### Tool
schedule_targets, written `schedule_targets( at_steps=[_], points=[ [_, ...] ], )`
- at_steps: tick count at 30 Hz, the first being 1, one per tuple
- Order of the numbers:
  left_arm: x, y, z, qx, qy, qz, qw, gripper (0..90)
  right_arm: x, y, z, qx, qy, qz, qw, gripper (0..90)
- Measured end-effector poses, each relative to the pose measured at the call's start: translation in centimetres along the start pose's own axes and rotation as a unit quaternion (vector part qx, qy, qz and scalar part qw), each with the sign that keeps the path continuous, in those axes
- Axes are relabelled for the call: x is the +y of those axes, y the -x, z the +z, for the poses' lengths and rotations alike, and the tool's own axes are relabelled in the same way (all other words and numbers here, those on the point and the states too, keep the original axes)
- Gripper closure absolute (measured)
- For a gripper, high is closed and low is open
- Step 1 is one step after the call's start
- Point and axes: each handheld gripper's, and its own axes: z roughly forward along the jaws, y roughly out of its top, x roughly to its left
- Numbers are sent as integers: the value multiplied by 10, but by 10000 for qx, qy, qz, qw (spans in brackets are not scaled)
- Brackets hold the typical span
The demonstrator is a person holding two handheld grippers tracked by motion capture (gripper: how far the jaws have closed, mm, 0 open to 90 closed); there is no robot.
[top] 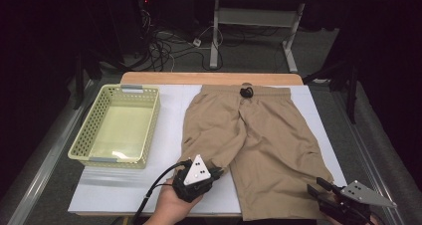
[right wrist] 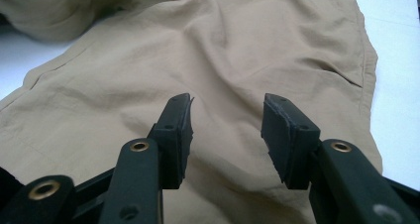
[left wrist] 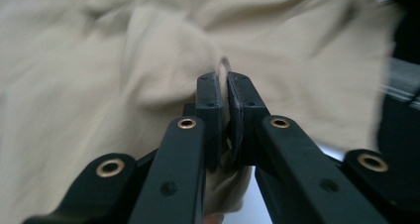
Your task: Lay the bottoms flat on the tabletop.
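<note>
Khaki shorts lie flat on the white table top, waistband at the far side with a black drawstring knot. My left gripper is at the hem of the left leg, which is bunched up there. In the left gripper view its jaws are shut on a fold of the khaki cloth, which pokes out between the pads. My right gripper hovers at the lower right corner of the right leg. Its jaws stand open just over the cloth with nothing between them.
A pale green plastic basket stands on the left of the table, with nothing in it. The table's wooden far edge lies beyond the shorts. Cables and a desk frame sit on the floor behind.
</note>
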Motion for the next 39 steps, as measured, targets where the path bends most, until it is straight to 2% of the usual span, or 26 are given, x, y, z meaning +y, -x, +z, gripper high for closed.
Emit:
schedule_targets(
  at_steps=[2,4,7,9,12,15,17,18,21,22,24,25,26,28,30,31,33,34,35,36,39],
  points=[
    [5,8,0,-171,109,85,9998,827,0,0,0,-6,6,-5,10000,560],
    [5,11,2,-243,126,76,9996,825,0,0,0,-4,-8,10,10000,560],
    [-1,6,8,-271,-38,-28,9996,799,0,-1,1,12,-13,-16,10000,560],
    [-4,2,9,-325,-66,-122,9994,729,0,-2,2,36,-17,-31,10000,560],
    [-1,0,0,-449,98,-265,9986,604,1,-4,3,80,-12,-66,9999,560],
    [4,1,-18,-331,285,-128,9990,533,4,-6,7,152,-7,-119,9998,559],
    [3,-5,-33,-185,475,-269,9983,522,8,-8,12,216,-9,-176,9996,559],
    [1,-11,-40,-73,539,-403,9977,515,10,-10,14,252,1,-209,9995,560],
    [-13,-32,-58,182,563,-934,9939,514,14,-13,22,377,-2,-289,9989,559],
    [-19,-37,-62,264,474,-1066,9928,497,16,-14,25,424,-23,-329,9986,560],
    [-36,-46,-67,543,221,-1198,9911,485,20,-16,31,489,-16,-387,9981,559],
    [-45,-50,-67,697,83,-1264,9895,475,22,-17,33,512,-2,-407,9979,559],
    [-56,-55,-65,764,-41,-1404,9871,472,23,-18,36,543,0,-434,9976,559],
    [-76,-62,-57,798,-261,-1770,9806,434,25,-20,42,604,-54,-494,9969,559],
    [-90,-65,-47,663,-462,-1950,9775,401,27,-22,47,653,-101,-534,9964,559],
    [-93,-63,-41,596,-586,-1932,9776,399,28,-23,48,659,-97,-544,9963,559],
    [-95,-53,-30,527,-812,-1733,9801,362,30,-26,51,688,-79,-571,9960,559],
    [-94,-46,-26,632,-955,-1483,9823,363,30,-27,52,704,-91,-601,9957,559],
    [-91,-39,-23,836,-1092,-1199,9832,345,30,-27,53,718,-114,-615,9955,559],
    [-90,-34,-20,921,-1134,-1112,9830,344,30,-28,53,723,-137,-613,9954,559],
    [-89,-27,-17,973,-1040,-1250,9819,419,30,-28,51,718,-77,-579,9957,559]
  ],
)
